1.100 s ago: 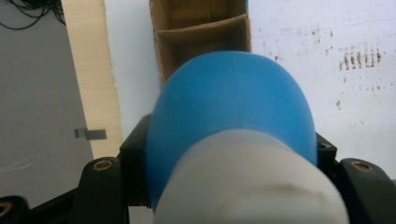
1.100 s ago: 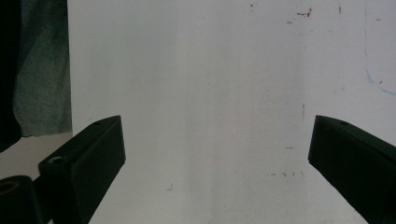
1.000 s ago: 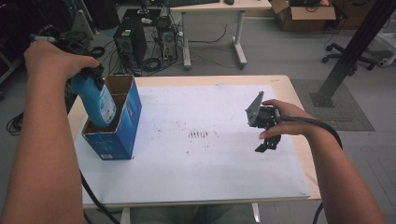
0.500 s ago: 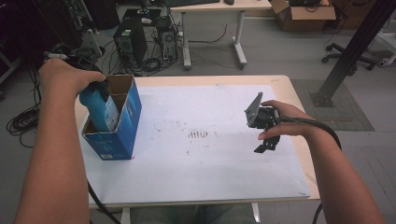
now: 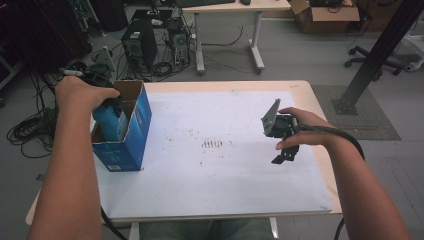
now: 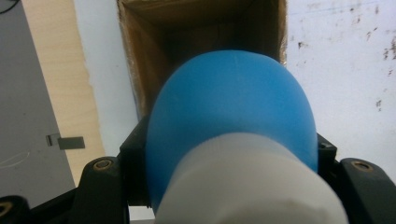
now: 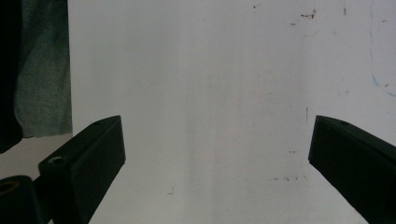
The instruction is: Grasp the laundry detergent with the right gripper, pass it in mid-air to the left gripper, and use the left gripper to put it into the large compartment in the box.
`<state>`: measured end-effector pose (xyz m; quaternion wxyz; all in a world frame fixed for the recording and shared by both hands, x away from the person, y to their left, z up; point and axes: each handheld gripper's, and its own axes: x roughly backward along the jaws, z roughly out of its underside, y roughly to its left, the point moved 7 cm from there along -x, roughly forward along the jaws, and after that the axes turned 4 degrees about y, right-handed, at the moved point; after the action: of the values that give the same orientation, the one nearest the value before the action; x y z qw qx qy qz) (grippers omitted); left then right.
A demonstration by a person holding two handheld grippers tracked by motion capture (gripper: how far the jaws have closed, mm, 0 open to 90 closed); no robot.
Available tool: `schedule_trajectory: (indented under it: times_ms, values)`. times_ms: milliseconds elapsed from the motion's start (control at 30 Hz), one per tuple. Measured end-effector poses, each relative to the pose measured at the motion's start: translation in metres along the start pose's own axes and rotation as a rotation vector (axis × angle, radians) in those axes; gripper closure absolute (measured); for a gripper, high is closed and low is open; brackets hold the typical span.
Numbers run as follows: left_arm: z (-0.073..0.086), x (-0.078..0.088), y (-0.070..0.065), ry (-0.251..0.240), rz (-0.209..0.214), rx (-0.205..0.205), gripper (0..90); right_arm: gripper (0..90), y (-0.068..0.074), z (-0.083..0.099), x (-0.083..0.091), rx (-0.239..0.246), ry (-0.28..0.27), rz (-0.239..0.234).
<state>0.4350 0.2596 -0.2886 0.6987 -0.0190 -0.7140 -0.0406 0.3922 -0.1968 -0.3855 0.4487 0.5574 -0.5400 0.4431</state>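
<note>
Item: blue rounded plastic bottle with a white cap (image 6: 233,126), centre of the left gripper view, clamped between the jaws of the left gripper (image 6: 229,172); its blue end points into the open top of the blue cardboard box with a brown inside (image 5: 131,127), left of centre in the high view.

Right gripper (image 7: 215,163): jaws spread wide, nothing between them, above the white table sheet (image 5: 215,165), right of centre in the high view.

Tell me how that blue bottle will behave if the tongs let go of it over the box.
The blue bottle looks smooth and rounded, so it may slip. It seems rigid between the left tongs. Dropped into the open blue box, it would probably lean against a wall.
</note>
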Motion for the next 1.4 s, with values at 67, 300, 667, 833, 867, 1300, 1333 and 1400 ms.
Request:
schedule_trajectory:
  times_ms: [67, 300, 667, 833, 867, 1300, 1333, 1400]
  values:
    - [0.000, -0.006, -0.001, 0.005, 0.002, 0.001, 38.2, 3.7, 0.000, 0.000, 0.000, 0.000, 0.001, 0.000]
    - [0.000, -0.022, 0.001, 0.016, -0.002, 0.002, 38.2, 3.7, 0.000, -0.001, -0.001, 0.000, -0.002, -0.002]
    - [0.001, -0.043, 0.001, 0.026, -0.006, 0.003, 38.2, 3.7, 0.000, -0.001, -0.003, -0.001, -0.003, -0.006]
    - [0.001, -0.050, 0.002, 0.032, -0.003, 0.002, 38.2, 3.7, 0.000, -0.002, -0.004, -0.002, -0.004, -0.006]
    - [0.001, -0.052, 0.002, 0.031, -0.003, 0.004, 38.2, 3.7, 0.000, -0.002, -0.004, -0.002, -0.004, -0.006]
    - [0.003, -0.065, 0.003, 0.044, -0.009, 0.001, 38.2, 3.7, 0.000, -0.002, -0.008, -0.002, -0.006, -0.009]
    - [0.003, -0.066, 0.003, 0.045, -0.010, -0.002, 38.2, 3.8, 0.000, -0.002, -0.008, -0.002, -0.004, -0.009]
    - [0.003, -0.068, 0.003, 0.048, -0.009, -0.003, 38.2, 3.8, 0.000, -0.002, -0.008, -0.004, -0.006, -0.010]
